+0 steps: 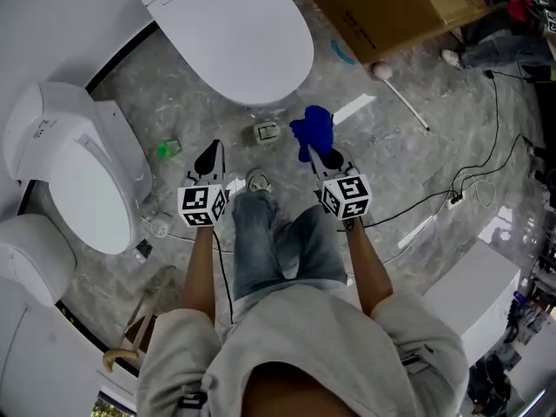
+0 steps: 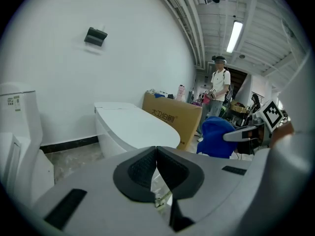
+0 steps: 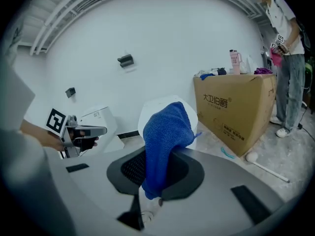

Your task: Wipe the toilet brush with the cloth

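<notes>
The left claw (image 1: 211, 153) is shut on nothing, raised above the marble floor (image 1: 408, 172). Beside it the right claw (image 1: 320, 155) is clamped on the blue cloth (image 1: 311, 129), which hangs loose. What looks like the toilet brush (image 1: 401, 95) lies well apart, toward the floor's far right edge by the cardboard box (image 1: 382, 7). Nothing steadies it, so a one-handed wipe would likely just roll it away

- White toilet (image 1: 234, 29), lid closed: top centre of the head view.
- Second white toilet (image 1: 82, 189): left edge.
- Cardboard box (image 1: 382, 3), printed: upper right.
- Small green object (image 1: 168, 149): on the grey marbled floor (image 1: 417, 172), left of centre.
- Black cable (image 1: 497, 115): right side.
- Standing person (image 2: 218, 90): right of centre, left gripper view.
</notes>
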### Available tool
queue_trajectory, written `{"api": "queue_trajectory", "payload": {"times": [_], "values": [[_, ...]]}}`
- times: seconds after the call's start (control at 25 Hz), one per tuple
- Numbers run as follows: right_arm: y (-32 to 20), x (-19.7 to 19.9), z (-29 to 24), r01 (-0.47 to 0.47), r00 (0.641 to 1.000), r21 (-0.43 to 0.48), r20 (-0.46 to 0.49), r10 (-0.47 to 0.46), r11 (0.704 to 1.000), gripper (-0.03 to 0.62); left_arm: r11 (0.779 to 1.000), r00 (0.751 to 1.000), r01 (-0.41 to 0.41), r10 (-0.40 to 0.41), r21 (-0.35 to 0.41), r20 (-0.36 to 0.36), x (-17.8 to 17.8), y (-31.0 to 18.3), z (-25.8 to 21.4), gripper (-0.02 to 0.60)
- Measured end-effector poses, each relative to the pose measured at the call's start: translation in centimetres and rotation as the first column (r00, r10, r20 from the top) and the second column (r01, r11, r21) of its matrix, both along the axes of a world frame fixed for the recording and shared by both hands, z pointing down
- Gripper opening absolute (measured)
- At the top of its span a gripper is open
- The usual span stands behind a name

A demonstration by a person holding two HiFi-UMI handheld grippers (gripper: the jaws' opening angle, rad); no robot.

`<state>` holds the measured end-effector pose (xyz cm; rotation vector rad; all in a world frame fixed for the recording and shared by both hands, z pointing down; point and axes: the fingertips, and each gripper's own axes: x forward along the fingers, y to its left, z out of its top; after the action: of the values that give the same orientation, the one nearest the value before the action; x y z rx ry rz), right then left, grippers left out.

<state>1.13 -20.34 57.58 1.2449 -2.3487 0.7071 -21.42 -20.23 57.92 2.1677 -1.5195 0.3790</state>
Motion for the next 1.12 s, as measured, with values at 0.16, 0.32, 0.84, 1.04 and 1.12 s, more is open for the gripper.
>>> {"api": "queue_trajectory", "payload": {"times": [0.16,0.32,0.84,1.04,1.12], "values": [[-0.8,-0.7,4.0,0.020,0.999,0.086,0.049,-0.024,0.996,0.067,0.997,1.000,-0.009,0.008,0.082,0.012,-0.5,-1.8,5.7,0.020],[-1.7,-1.9,7.7,0.052,0.994,0.169,0.090,-0.068,0.984,0.066,0.989,0.999,-0.022,0.018,0.146,0.028,-0.5,-3.5,11.4,0.020],[-1.2,-4.9,13.6,0.125,0.978,0.352,0.111,-0.174,0.928,0.066,0.964,0.998,-0.009,-0.005,0.265,0.055,-1.3,-4.4,20.8,0.020],[-1.0,-5.1,14.0,0.130,0.977,0.383,0.106,-0.183,0.915,0.066,0.953,0.999,-0.026,0.010,0.301,0.051,0.3,-4.6,20.9,0.020],[-1.5,-5.1,14.1,0.126,0.978,0.381,0.106,-0.179,0.916,0.066,0.950,0.999,-0.029,0.014,0.310,0.053,0.9,-4.6,20.7,0.020]]}}
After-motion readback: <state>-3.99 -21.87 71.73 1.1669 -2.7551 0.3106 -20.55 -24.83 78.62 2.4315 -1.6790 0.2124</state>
